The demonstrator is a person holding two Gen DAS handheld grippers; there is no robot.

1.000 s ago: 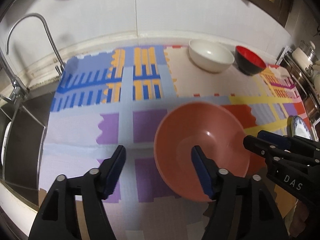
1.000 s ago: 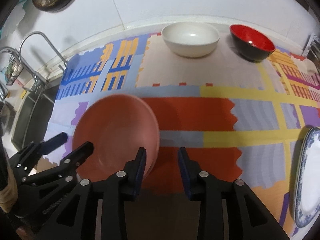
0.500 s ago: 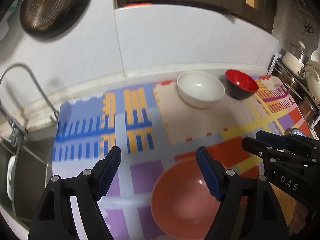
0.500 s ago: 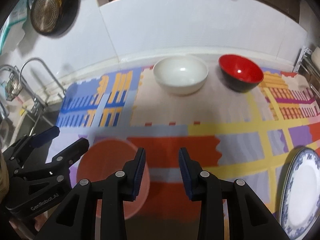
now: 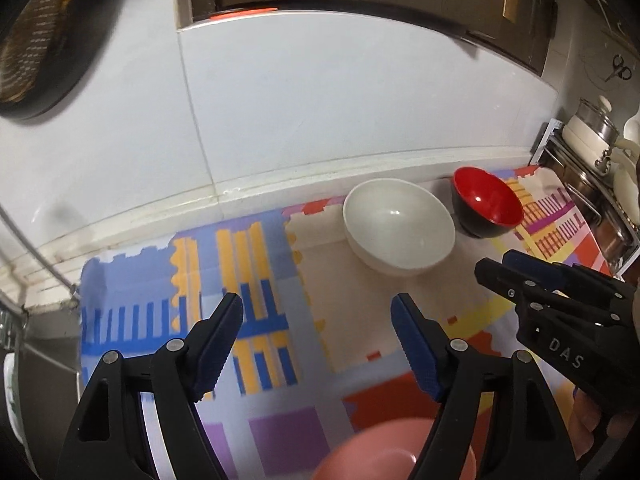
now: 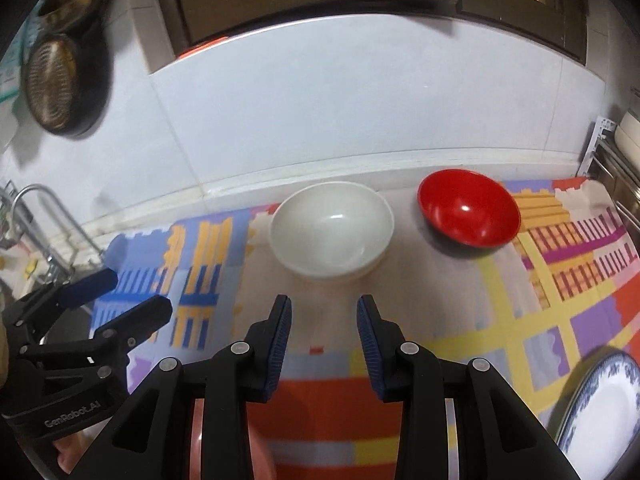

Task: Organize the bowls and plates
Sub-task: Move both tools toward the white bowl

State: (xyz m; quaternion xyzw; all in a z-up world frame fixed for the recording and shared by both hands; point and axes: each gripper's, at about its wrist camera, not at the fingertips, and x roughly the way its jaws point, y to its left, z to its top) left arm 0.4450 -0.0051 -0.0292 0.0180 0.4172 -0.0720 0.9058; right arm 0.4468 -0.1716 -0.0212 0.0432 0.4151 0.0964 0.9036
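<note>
A white bowl [image 5: 400, 228] [image 6: 332, 228] and a red bowl with a black outside [image 5: 486, 202] [image 6: 468, 212] stand side by side at the back of the patterned mat [image 5: 256, 264]. A pink bowl [image 5: 380, 456] lies on the mat at the bottom edge of the left wrist view, below my left gripper [image 5: 318, 308], which hangs open and empty. My right gripper [image 6: 324, 308] stands narrowly open with nothing between its pads, short of the white bowl. A white plate with a blue rim [image 6: 600, 412] lies at the mat's right.
A sink with a curved tap [image 6: 40, 216] sits to the left of the mat. A dark pan [image 6: 60, 84] hangs on the white wall, under brown cabinets. A metal rack with pots [image 5: 592, 148] stands at the right end of the counter.
Both grippers have risen and tilted up away from the pink bowl, which stays on the mat and has slid to the bottom of the views. The wall and cabinets now show.
</note>
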